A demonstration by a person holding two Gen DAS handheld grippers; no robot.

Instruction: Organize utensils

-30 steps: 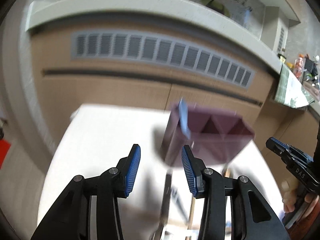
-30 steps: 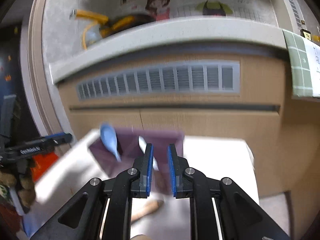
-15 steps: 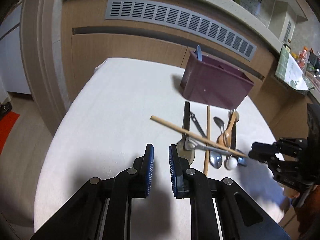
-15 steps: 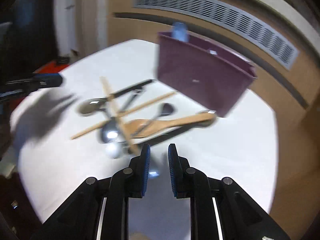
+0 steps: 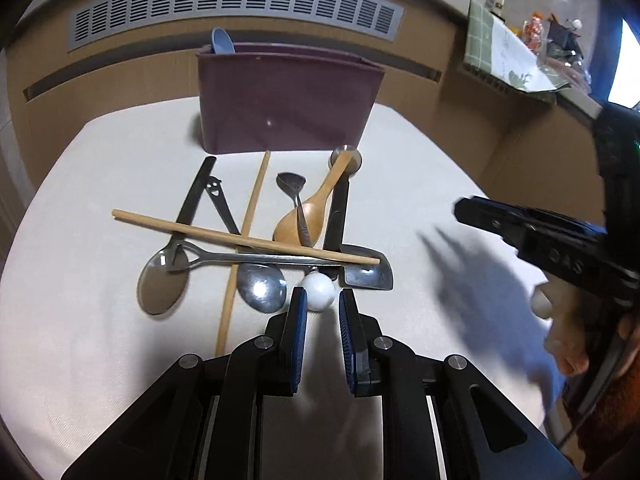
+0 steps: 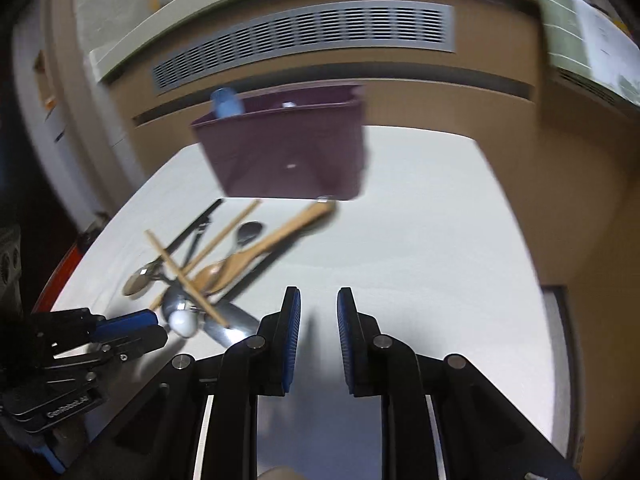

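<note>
A heap of utensils lies on the white table [image 5: 80, 184]: two wooden chopsticks [image 5: 244, 238], a wooden spoon [image 5: 308, 220], several metal spoons [image 5: 162, 282], a black-handled spatula [image 5: 366, 274] and a white ball-ended piece [image 5: 318, 290]. Behind it stands a maroon utensil holder [image 5: 288, 100] with a blue spoon [image 5: 222, 42] in it. My left gripper [image 5: 323, 312] hovers just short of the white ball, jaws narrowly apart and empty. My right gripper [image 6: 318, 312] is over bare table right of the heap [image 6: 208, 268], jaws narrowly apart and empty.
Wooden cabinets with a grey vent grille [image 5: 236, 8] run behind the table. A counter with a green cloth [image 5: 504, 52] is at the right. The table's edges curve away on the left and right.
Both grippers swung down from facing the cabinets to the table. The left closed from wide open to a narrow gap and moved up to the heap. The right view shifted rightwards.
</note>
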